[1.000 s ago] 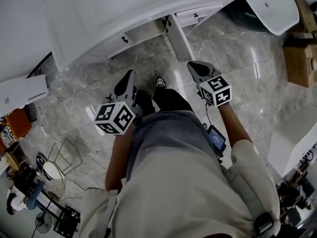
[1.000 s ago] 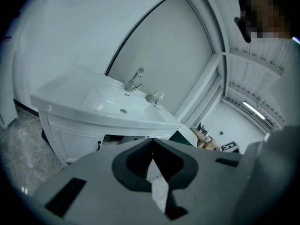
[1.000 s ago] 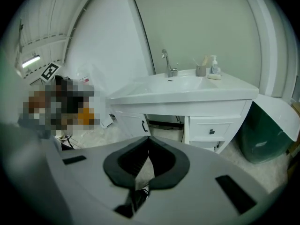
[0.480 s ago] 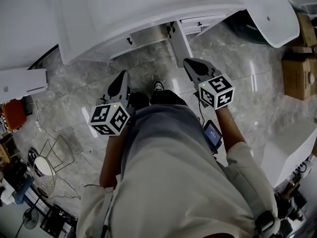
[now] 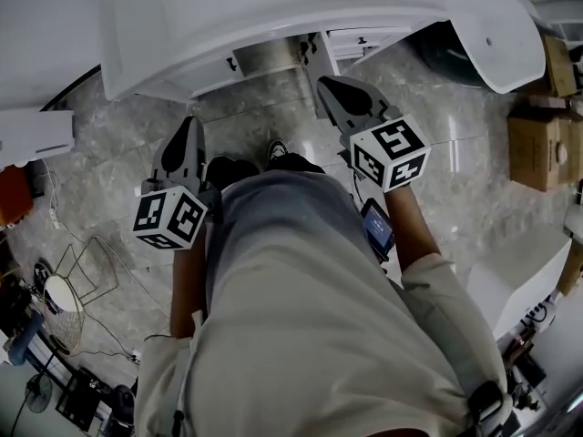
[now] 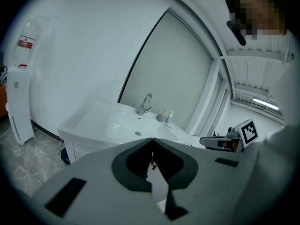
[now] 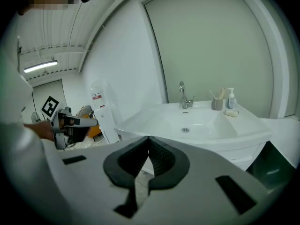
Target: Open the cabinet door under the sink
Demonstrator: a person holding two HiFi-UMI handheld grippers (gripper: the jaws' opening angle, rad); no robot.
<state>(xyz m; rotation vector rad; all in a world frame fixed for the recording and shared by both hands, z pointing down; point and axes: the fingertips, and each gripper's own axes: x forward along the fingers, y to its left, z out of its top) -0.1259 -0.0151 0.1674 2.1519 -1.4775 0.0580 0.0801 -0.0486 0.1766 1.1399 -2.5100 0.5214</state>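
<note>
The white sink (image 5: 273,7) with its faucet (image 7: 184,96) stands straight ahead of me. Its white cabinet (image 5: 205,76) shows under the basin's rim, with small dark handles (image 5: 235,63) on the fronts. A white panel (image 5: 321,55) juts out from the cabinet's middle, partly hidden behind my right gripper. My left gripper (image 5: 188,133) hangs in the air short of the cabinet's left part, shut and empty. My right gripper (image 5: 330,87) is higher, close to the basin's rim, shut with nothing in it. In the gripper views, both jaw pairs (image 6: 151,140) (image 7: 148,138) meet at the tips.
Cardboard boxes (image 5: 539,144) sit on the marble floor at the right. A dark bin (image 5: 455,36) is beside the cabinet. A white unit (image 5: 36,135) and a wire stand (image 5: 82,285) are at the left. My foot (image 5: 273,151) is in front of the cabinet.
Both grippers have risen and moved nearer the sink, the right one more than the left. Their jaws have stayed shut.
</note>
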